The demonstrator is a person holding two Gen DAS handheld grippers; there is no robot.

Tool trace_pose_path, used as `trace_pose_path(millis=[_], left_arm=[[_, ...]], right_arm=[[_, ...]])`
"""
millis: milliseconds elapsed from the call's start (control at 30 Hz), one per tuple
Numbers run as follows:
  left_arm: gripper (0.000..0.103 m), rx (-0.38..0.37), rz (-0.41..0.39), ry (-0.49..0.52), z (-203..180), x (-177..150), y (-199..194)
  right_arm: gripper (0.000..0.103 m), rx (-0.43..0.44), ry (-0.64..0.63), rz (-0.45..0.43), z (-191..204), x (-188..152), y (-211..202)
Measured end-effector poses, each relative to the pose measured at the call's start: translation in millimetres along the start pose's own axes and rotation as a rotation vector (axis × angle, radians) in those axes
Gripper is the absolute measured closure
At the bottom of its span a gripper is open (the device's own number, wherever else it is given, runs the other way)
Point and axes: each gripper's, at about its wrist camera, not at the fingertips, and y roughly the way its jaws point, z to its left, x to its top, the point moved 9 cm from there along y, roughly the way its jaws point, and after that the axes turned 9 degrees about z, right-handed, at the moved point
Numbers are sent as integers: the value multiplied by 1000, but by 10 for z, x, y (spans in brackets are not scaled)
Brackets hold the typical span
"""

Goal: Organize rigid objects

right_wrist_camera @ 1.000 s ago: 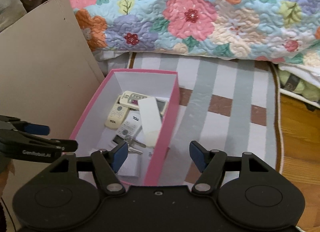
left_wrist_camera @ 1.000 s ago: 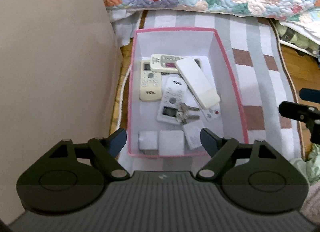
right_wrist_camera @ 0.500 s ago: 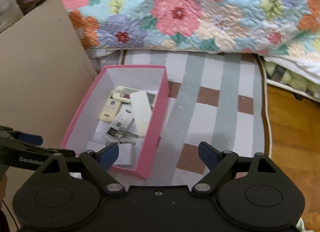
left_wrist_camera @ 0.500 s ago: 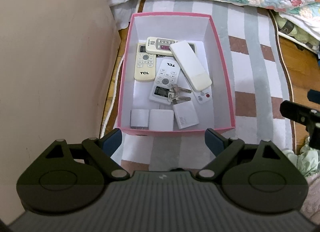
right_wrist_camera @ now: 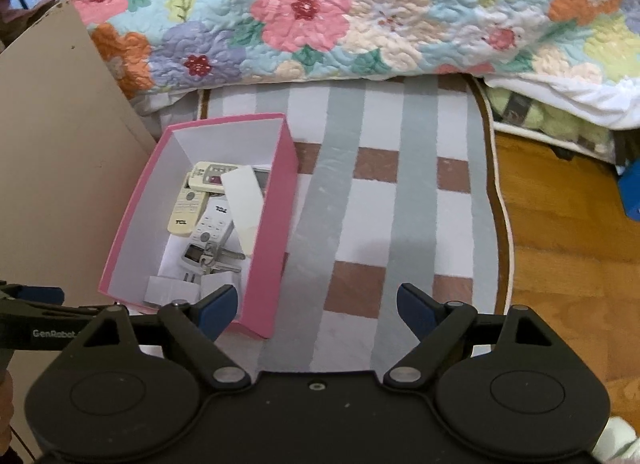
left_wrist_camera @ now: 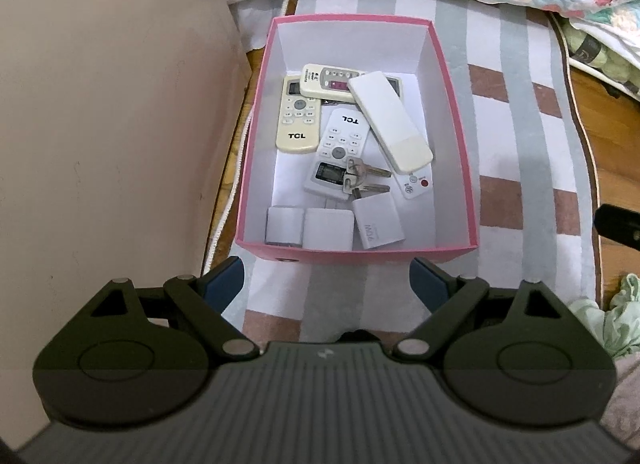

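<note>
- A striped rug [left_wrist_camera: 520, 112] fills the middle of the frame.
- A pink box [left_wrist_camera: 456, 112] sits centre on the rug, holding remote controls [left_wrist_camera: 298, 116], keys [left_wrist_camera: 362, 178] and small white blocks [left_wrist_camera: 328, 229].
- Left gripper [left_wrist_camera: 328, 278], lower centre, and right gripper [right_wrist_camera: 316, 304], lower centre: each has just been opening its jaws, now wide and empty.

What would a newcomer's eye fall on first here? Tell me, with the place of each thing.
First, the pink box with white walls, standing on the striped rug beside a beige panel; inside lie several remote controls, a bunch of keys and small white blocks along the near wall. Next, the flowered quilt across the top of the right wrist view. Both the left gripper and the right gripper hover open and empty.
</note>
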Motion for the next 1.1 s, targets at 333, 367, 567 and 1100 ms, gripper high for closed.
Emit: trace_pose_path(millis=[333,367,567,1100], left_arm=[[13,9,-10,7,-25,-42,-62],[13,11,-7,8,-23,-49,-62],[12,35,10,5,1,-68,-19],[12,70,30,38,-27,-97,80]], right_arm=[[13,-28,0,58,-83,-137,28],[13,-31,2,57,-94,-142,25],[13,-51,17,53,-160,-142,19],[13,-74,17,84,-192,-195,92]])
